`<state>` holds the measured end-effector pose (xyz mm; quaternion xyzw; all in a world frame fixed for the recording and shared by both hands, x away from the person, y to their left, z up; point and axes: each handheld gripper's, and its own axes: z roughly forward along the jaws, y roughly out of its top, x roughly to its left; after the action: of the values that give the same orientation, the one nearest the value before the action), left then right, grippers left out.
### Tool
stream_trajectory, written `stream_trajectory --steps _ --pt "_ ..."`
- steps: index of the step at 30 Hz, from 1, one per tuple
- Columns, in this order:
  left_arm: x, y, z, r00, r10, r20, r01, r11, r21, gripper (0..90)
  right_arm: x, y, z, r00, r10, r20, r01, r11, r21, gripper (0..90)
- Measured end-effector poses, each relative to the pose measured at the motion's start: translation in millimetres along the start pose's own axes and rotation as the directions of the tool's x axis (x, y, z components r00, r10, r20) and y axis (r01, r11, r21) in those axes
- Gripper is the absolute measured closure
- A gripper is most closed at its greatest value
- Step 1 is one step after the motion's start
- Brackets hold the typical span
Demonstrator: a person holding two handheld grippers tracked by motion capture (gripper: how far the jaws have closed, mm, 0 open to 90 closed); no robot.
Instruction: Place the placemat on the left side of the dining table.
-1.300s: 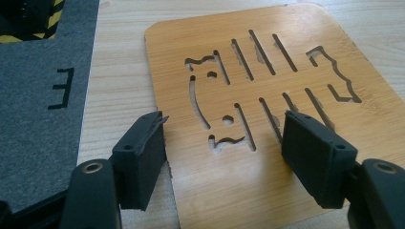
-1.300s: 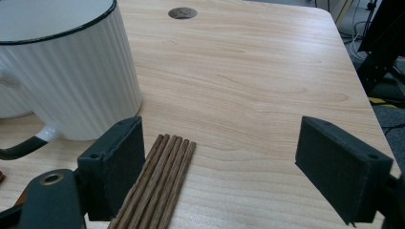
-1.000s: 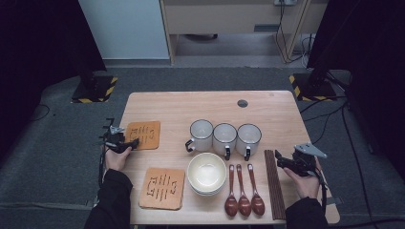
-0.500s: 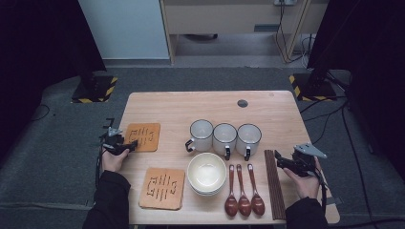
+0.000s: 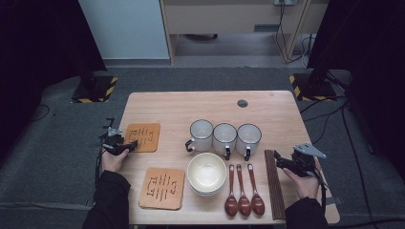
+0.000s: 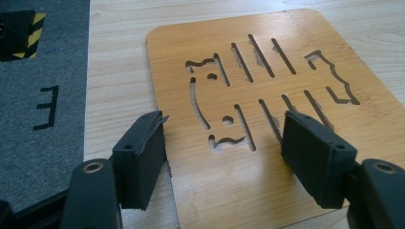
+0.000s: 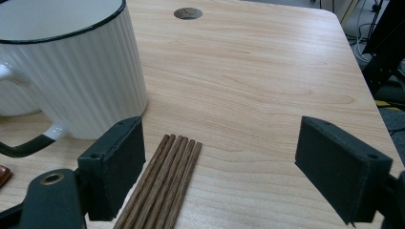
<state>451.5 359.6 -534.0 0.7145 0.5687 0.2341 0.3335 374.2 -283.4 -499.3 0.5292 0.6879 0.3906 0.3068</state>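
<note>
My left gripper [image 5: 130, 144] rests at the table's left edge, its jaws open over the near end of a wooden coaster [image 5: 143, 137] with cut-out slots. In the left gripper view [image 6: 224, 148] one jaw sits by the coaster's [image 6: 267, 95] left edge and the other above its surface. My right gripper [image 5: 282, 163] stands open at the right, beside a bundle of dark chopsticks [image 5: 273, 183]. In the right gripper view [image 7: 219, 162] the chopsticks [image 7: 165, 183] lie just inside the left jaw, with nothing pinched.
Three white ribbed mugs [image 5: 225, 138] stand in a row mid-table, the rightmost [image 7: 71, 67] close to my right gripper. Stacked white bowls [image 5: 206, 172], three brown spoons [image 5: 244, 188] and a second coaster [image 5: 163, 188] lie along the front. A round hole [image 5: 242, 103] marks the far side.
</note>
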Motion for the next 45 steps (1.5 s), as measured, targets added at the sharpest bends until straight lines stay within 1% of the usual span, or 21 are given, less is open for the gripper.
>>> stream_trajectory --steps 7,10,12,16,18,20,23,25,27,31,33,34,36,37,39,40,41,42,44,45 --pt "-0.8 0.0 -0.4 1.0 -0.007 -0.007 0.007 1.0 0.003 31.0 0.4 0.7 -1.1 1.0 0.001 -0.004 -0.001 1.0 -0.003 17.1" --pt "-0.2 0.4 -1.1 0.9998 -0.02 -0.003 0.02 0.9998 0.006 30.0 0.3 0.9 -1.3 1.0 -0.001 -0.004 0.001 1.0 -0.005 17.1" --pt "0.7 0.6 -2.2 0.9997 -0.023 -0.012 0.024 0.9997 0.006 29.3 0.2 1.1 -1.4 1.0 0.001 -0.006 -0.001 1.0 -0.008 17.1" --pt "2.6 1.9 -6.4 0.9991 -0.033 -0.024 0.033 0.9994 -0.013 28.7 0.4 1.5 -1.9 1.0 -0.003 -0.009 0.003 1.0 -0.013 17.2" --pt "2.2 3.9 -10.9 0.9989 -0.041 -0.021 0.041 0.9988 -0.028 29.1 0.6 2.0 -2.6 0.9999 -0.005 -0.016 0.004 1.0 -0.012 17.4" --pt "-0.4 7.2 -17.6 0.9993 -0.034 -0.014 0.033 0.9982 -0.05 29.9 1.4 2.8 -3.7 0.9998 -0.004 -0.02 0.004 1.0 -0.017 17.8" --pt "-7.4 11.4 -29.0 0.9998 -0.022 0.0 0.022 0.9965 -0.081 31.2 3.1 4.9 -5.8 0.9994 -0.01 -0.034 0.009 1.0 -0.025 18.9" --pt "-12.4 12.6 -36.2 0.9996 -0.025 0.015 0.026 0.9954 -0.092 30.8 5.1 6.8 -7.7 0.999 -0.011 -0.043 0.009 0.999 -0.036 19.6" --pt "-17.8 12.0 -42.8 0.9989 -0.035 0.031 0.038 0.9937 -0.106 30.3 7.0 8.8 -9.9 0.9983 -0.016 -0.057 0.013 0.999 -0.047 20.2" --pt "-28.9 10.3 -55.1 0.9986 -0.032 0.043 0.037 0.9924 -0.117 32.0 10.1 11.9 -13.5 0.9972 -0.031 -0.067 0.026 0.997 -0.071 21.7" --pt "-35.1 9.8 -61.8 0.998 -0.037 0.051 0.044 0.9891 -0.141 32.2 11.2 14.3 -16.1 0.9969 -0.041 -0.066 0.036 0.996 -0.083 21.7" --pt "-37.9 9.7 -64.6 0.9969 -0.046 0.063 0.055 0.9877 -0.146 31.6 11.8 15.8 -17.5 0.9967 -0.041 -0.069 0.035 0.995 -0.091 21.7" --pt "-44.4 9.1 -69.2 0.9948 -0.052 0.088 0.067 0.9826 -0.173 31.4 12.9 17.9 -19.5 0.9962 -0.046 -0.074 0.038 0.994 -0.105 21.6" --pt "-47.8 9.1 -71.1 0.9945 -0.048 0.093 0.065 0.9817 -0.179 30.8 13.7 19.0 -20.6 0.9948 -0.054 -0.086 0.044 0.992 -0.117 23.6" --pt "-55.1 9.3 -73.7 0.994 -0.034 0.104 0.053 0.9801 -0.191 29.8 15.3 20.5 -20.8 0.9919 -0.051 -0.117 0.037 0.993 -0.112 24.1" --pt "-58.9 9.2 -74.7 0.9933 -0.024 0.113 0.046 0.9797 -0.195 30.7 16.7 21.2 -21.0 0.9913 -0.052 -0.121 0.038 0.993 -0.109 24.6" --pt "-62.6 9.4 -75.5 0.9931 -0.015 0.116 0.038 0.9801 -0.195 31.5 17.5 21.9 -21.2 0.9907 -0.063 -0.121 0.049 0.992 -0.113 24.7" --pt "-66.6 9.6 -76.2 0.9931 -0.004 0.117 0.027 0.9801 -0.197 31.4 18.9 23.0 -22.0 0.9907 -0.068 -0.118 0.053 0.991 -0.123 24.9" --pt "-74.9 10.7 -78.2 0.9917 0.004 0.128 0.02 0.9815 -0.19 31.2 21.7 26.3 -24.6 0.9895 -0.082 -0.119 0.065 0.988 -0.144 24.9" --pt "-79.2 11.6 -79.7 0.9912 0.012 0.132 0.014 0.9809 -0.194 31.3 23.5 28.2 -26.1 0.9889 -0.082 -0.124 0.063 0.987 -0.146 24.8"
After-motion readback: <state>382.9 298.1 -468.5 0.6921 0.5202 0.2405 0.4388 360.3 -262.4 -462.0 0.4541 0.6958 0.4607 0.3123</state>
